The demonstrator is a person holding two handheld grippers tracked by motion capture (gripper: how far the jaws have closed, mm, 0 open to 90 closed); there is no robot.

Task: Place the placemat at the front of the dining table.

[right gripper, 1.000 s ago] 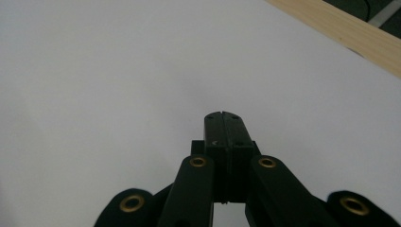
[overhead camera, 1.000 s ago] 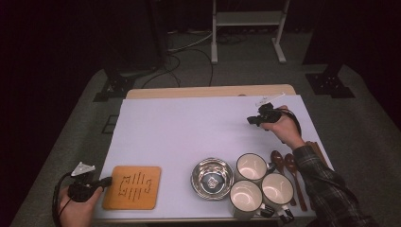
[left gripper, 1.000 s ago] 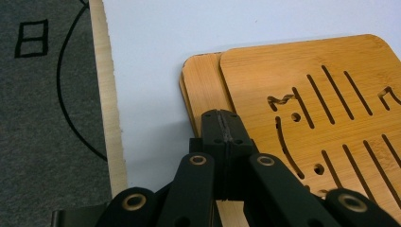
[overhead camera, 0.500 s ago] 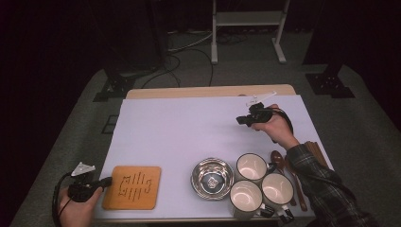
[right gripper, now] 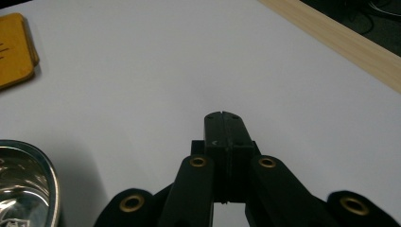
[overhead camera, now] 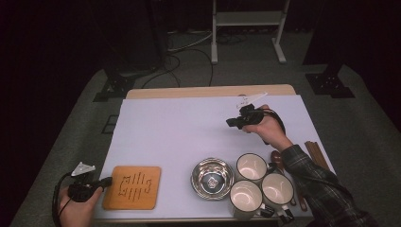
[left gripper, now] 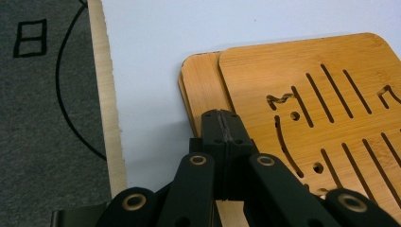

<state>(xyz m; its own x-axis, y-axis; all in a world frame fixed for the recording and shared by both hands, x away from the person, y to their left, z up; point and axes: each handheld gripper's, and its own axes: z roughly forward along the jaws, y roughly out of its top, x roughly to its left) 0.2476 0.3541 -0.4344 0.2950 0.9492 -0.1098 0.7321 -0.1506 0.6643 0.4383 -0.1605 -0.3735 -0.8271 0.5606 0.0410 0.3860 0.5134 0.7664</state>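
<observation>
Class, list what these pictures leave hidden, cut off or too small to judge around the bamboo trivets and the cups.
- Lower bamboo trivet, left gripper view: covered by the upper slotted trivet, a strip shows.
- Brown wooden spoons, high view: behind the plaid sleeve.
- Steel bowl, right gripper view: cut by the frame edge.
- Bowl's contents, high view: too small.

Three white cups (overhead camera: 251, 166), one steel bowl (overhead camera: 212, 178), two stacked bamboo trivets (overhead camera: 132, 187), two wooden spoons (overhead camera: 276, 156).

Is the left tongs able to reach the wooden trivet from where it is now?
Probably yes: the left tongs, shut, sit at the trivet edge with nothing between; whether they touch is unclear.
</observation>
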